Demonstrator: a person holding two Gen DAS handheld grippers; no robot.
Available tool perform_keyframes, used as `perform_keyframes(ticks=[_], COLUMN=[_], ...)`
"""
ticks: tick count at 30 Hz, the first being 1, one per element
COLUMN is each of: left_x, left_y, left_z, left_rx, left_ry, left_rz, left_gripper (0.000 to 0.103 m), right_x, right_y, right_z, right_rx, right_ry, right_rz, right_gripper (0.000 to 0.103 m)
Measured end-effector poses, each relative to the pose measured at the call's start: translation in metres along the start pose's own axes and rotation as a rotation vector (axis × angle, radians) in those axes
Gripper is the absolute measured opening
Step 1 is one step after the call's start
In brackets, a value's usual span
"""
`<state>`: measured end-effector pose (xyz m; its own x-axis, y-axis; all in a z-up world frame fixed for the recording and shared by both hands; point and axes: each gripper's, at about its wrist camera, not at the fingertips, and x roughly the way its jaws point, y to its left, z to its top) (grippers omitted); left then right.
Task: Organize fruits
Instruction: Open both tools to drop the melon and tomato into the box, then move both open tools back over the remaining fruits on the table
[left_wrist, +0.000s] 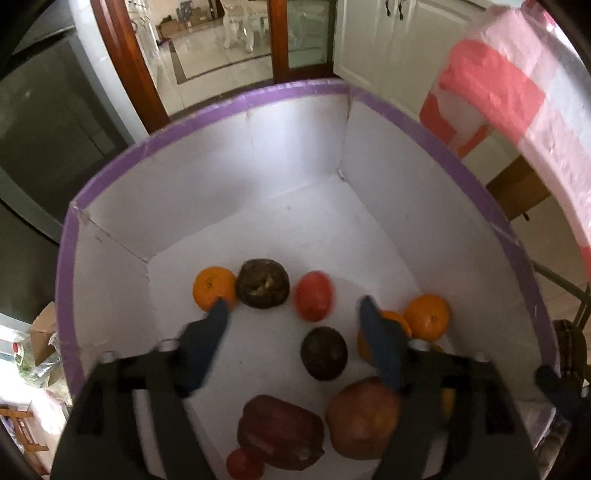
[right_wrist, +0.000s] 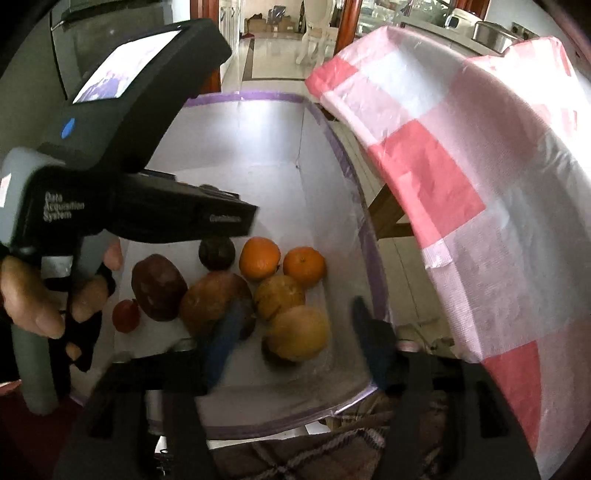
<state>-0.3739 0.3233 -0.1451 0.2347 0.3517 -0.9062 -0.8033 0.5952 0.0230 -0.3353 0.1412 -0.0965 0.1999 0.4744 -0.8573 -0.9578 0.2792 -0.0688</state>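
White box (left_wrist: 207, 155) holds oranges (left_wrist: 215, 288), apparently tomatoes; both grippers' jaws open, empty.

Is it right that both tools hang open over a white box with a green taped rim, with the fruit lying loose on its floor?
Not quite: the rim tape is purple, not green, as the left wrist view shows. The rest holds: the left tool and right tool hang open over the white box, with fruit such as an orange loose on its floor.

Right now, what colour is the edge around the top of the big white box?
Purple. The box's rim is taped purple all round, clearest in the left wrist view.
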Motion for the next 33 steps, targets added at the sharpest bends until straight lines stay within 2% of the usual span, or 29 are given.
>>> perform_keyframes(ticks=[5,8,11,19,24,27,29,33], left_x=[-0.016,-0.036,-0.052,-0.132,-0.185,-0.209,-0.217,-0.222], left_y=[-0.003,-0.008,-0.003,-0.009,-0.029,-0.057,-0.08,-0.136], left_z=[0.003,0.0,0.007,0.046,0.071,0.08,0.083,0.097], left_rx=[0.001,-0.023,-0.045,-0.056,-0.06,-0.023,0.011,0.082], left_ry=[-0.08,-0.15,-0.222,-0.515,-0.667,-0.742,-0.76,-0.75], left_rz=[0.052,0.084,0.116,0.193,0.117,0.05,0.015,-0.1], left_gripper=[0.092,0.095,0.096,0.101,0.101,0.101,0.101,0.101], right_x=[-0.012,-0.019,-0.036,-0.103,-0.157,-0.19,-0.215,-0.23], right_y=[0.001,0.001,-0.004,-0.02,-0.062,-0.094,-0.122,-0.169], right_z=[-0.003,-0.003,0.003,0.017,0.02,0.014,0.005,-0.004], right_rx=[0.001,0.002,0.0,0.042,0.173,0.285,0.37,0.517], right_ry=[-0.023,-0.042,-0.101,-0.294,-0.474,-0.588,-0.654,-0.712], right_rz=[-0.003,-0.011,-0.016,-0.036,-0.086,-0.138,-0.191,-0.302], right_gripper=[0.069,0.069,0.072,0.075,0.08,0.085,0.087,0.087])
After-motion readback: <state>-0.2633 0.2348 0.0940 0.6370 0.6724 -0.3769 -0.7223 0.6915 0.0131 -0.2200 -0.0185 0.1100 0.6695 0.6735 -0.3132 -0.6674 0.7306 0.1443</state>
